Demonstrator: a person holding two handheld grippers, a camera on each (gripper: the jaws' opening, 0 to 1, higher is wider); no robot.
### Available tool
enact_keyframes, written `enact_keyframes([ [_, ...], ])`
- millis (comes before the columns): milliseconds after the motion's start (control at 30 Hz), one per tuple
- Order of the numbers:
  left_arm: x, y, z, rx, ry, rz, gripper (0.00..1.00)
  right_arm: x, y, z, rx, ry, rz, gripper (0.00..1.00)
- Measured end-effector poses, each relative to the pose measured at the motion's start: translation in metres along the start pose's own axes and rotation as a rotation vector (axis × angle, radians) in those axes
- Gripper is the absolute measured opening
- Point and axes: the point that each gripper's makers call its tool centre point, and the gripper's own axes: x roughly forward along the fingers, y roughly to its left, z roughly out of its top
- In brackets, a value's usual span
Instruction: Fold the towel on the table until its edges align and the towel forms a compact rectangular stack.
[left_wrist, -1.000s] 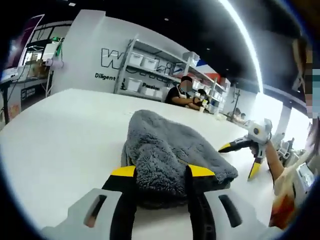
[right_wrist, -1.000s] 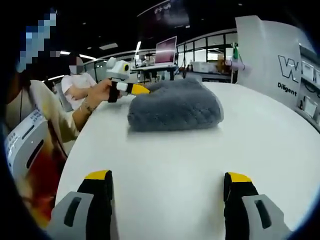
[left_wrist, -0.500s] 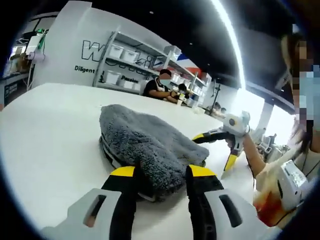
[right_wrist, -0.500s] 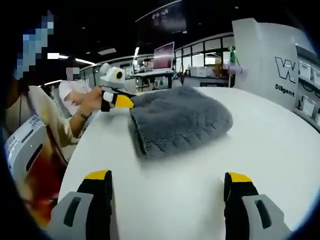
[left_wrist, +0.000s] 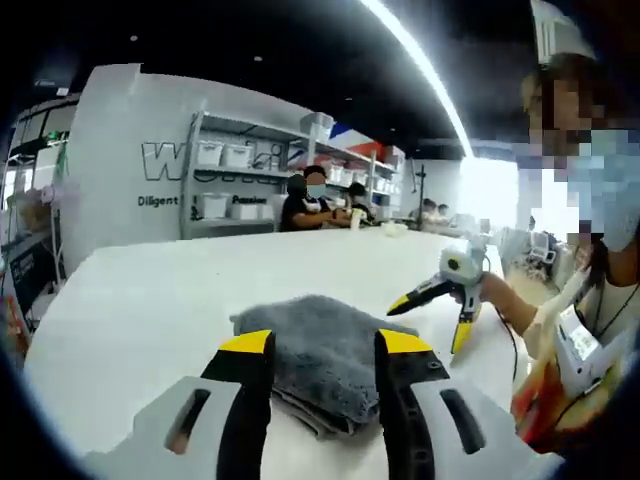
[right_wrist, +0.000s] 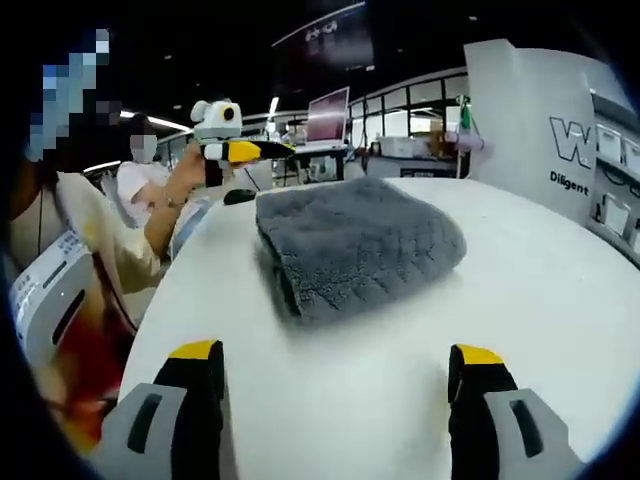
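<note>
The grey fluffy towel (right_wrist: 355, 250) lies folded in a thick rectangular stack on the white table (right_wrist: 540, 300). In the left gripper view the towel (left_wrist: 325, 350) sits just beyond my left gripper (left_wrist: 322, 345), whose yellow-tipped jaws stand apart with nothing between them. The right gripper view has that left gripper (right_wrist: 245, 150) raised above the table behind the towel's left corner, held in a hand. My right gripper (right_wrist: 337, 365) is wide open, low over the table in front of the towel. It appears again as the right gripper (left_wrist: 430, 322), jaws spread, to the right of the towel.
A person (right_wrist: 70, 250) stands at the table's left edge in the right gripper view. Shelves with bins (left_wrist: 230, 180) and seated people (left_wrist: 305, 200) are beyond the far edge. Bare tabletop (left_wrist: 150, 300) surrounds the towel.
My left gripper has risen up and away from the towel's corner. The towel has settled flat on the table. The right gripper has stayed nearly still.
</note>
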Motion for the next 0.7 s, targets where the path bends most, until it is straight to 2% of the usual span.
enact_keyframes([
  [33, 0.005, -0.005, 0.003, 0.014, -0.004, -0.071, 0.43, 0.0, 0.0, 0.0, 0.0, 0.0, 0.0, 0.95],
  [100, 0.013, -0.007, 0.002, -0.001, 0.015, -0.142, 0.52, 0.0, 0.0, 0.001, 0.002, -0.005, -0.001, 0.95],
  [167, 0.023, -0.006, 0.001, -0.003, 0.026, -0.206, 0.56, -0.001, -0.001, 0.001, 0.005, -0.007, -0.005, 0.95],
  [233, 0.031, -0.001, 0.002, -0.016, 0.014, -0.221, 0.55, -0.002, -0.003, 0.002, 0.008, -0.01, -0.01, 0.95],
  [333, 0.045, 0.002, 0.008, -0.065, -0.018, -0.286, 0.49, -0.002, -0.003, 0.002, 0.01, -0.013, -0.011, 0.95],
  [433, 0.057, 0.004, 0.009, -0.072, -0.031, -0.355, 0.54, -0.002, -0.003, 0.001, 0.011, -0.009, -0.011, 0.95],
  [500, 0.066, 0.012, 0.008, -0.08, -0.036, -0.353, 0.59, -0.001, -0.003, 0.0, 0.009, -0.006, -0.011, 0.95],
  [567, 0.071, 0.016, 0.009, -0.081, -0.066, -0.366, 0.59, -0.001, -0.003, 0.0, 0.009, -0.006, -0.011, 0.95],
  [600, 0.072, 0.013, 0.01, -0.084, -0.08, -0.388, 0.59, -0.001, -0.004, 0.0, 0.009, -0.006, -0.012, 0.95],
  [633, 0.072, 0.006, 0.008, -0.093, -0.089, -0.44, 0.6, -0.002, -0.004, 0.0, 0.01, -0.007, -0.014, 0.95],
  [700, 0.071, 0.0, 0.002, -0.088, -0.09, -0.485, 0.63, -0.002, -0.005, 0.0, 0.01, -0.007, -0.017, 0.95],
])
